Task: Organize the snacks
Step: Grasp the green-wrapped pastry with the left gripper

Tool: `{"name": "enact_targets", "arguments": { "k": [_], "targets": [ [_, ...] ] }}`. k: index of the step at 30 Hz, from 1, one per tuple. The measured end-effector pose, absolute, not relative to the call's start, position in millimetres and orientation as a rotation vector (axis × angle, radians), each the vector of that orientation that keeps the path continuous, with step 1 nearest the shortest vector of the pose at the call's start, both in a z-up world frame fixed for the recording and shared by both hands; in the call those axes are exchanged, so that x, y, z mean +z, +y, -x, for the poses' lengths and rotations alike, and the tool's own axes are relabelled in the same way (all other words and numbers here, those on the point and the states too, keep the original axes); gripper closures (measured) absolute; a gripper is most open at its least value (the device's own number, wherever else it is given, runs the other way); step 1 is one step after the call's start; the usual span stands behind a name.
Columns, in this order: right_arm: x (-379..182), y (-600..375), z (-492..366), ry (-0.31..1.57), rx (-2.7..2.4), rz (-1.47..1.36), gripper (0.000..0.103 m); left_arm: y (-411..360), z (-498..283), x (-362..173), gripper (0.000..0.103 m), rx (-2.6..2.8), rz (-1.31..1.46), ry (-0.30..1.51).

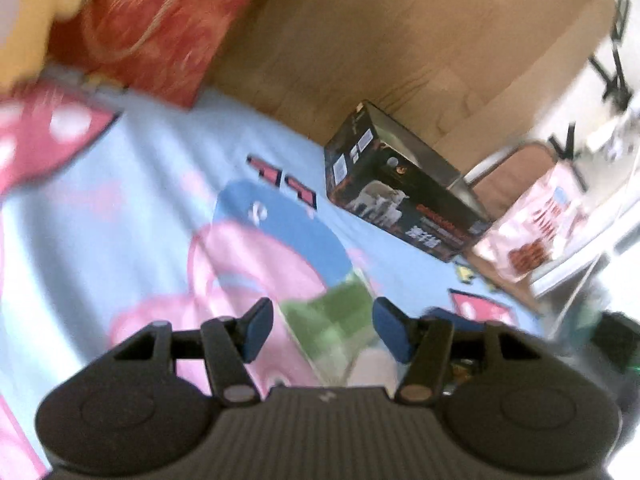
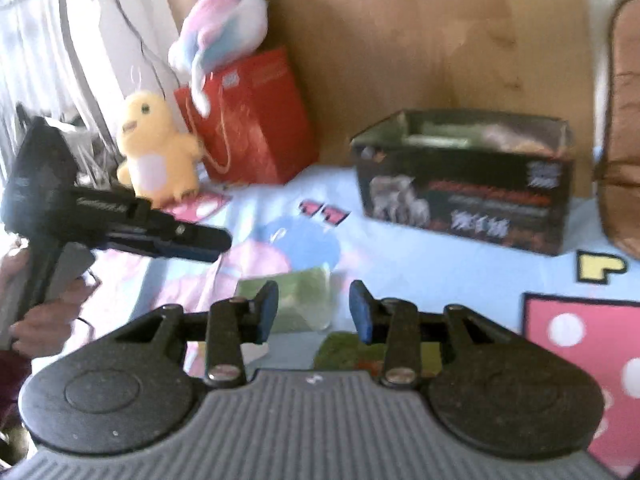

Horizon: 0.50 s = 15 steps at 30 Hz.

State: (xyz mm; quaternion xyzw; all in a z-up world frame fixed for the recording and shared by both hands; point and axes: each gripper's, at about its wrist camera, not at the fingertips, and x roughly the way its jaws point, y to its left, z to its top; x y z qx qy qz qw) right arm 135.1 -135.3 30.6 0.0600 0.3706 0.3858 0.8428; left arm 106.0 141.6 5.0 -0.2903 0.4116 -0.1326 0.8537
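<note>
Snacks appear only partly sorted. A black printed cardboard box [image 2: 464,196] with its top open stands on the cartoon-print bed sheet [image 1: 132,184] against the wooden headboard [image 1: 400,40], and something pale and greenish lies inside it, too blurred to name. A green translucent snack packet [image 2: 296,300] lies on the sheet just ahead of the right tool [image 2: 314,306], whose blue pads are spread moderately wide and hold nothing. The left tool [image 1: 323,330] is likewise spread and empty, hovering over the same green packet [image 1: 332,320]. A pink-and-white snack bag [image 1: 532,236] sits beside the box, outside it. My judgement: at least these two packets remain to be boxed. A yellow plush chick [image 2: 158,148] and red gift bag [image 2: 256,120] stand aside.
</note>
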Motion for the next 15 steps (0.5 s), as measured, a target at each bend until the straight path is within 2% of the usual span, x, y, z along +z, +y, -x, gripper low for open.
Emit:
{"name": "enact_targets", "arguments": {
  "k": [7,9,13,15],
  "targets": [
    [10.0,-111.3,-155.0,0.871,0.763,-0.178,0.060,128.2,-116.7,-22.0,0.049,-0.341,0.748,0.920],
    [0.2,-122.4,-158.1,0.914,0.783,-0.269,0.055,124.1,-125.0,-21.3,0.047,-0.352,0.766,0.925],
    [-1.9,-134.7,-154.7,0.900,0.799,-0.298,0.052,111.3,-149.3,-23.2,0.046,-0.375,0.746,0.930],
    [-0.2,-138.2,-150.3,0.880,0.800,-0.280,0.044,104.6,-160.2,-22.2,0.046,-0.371,0.705,0.930]
  ]
}}
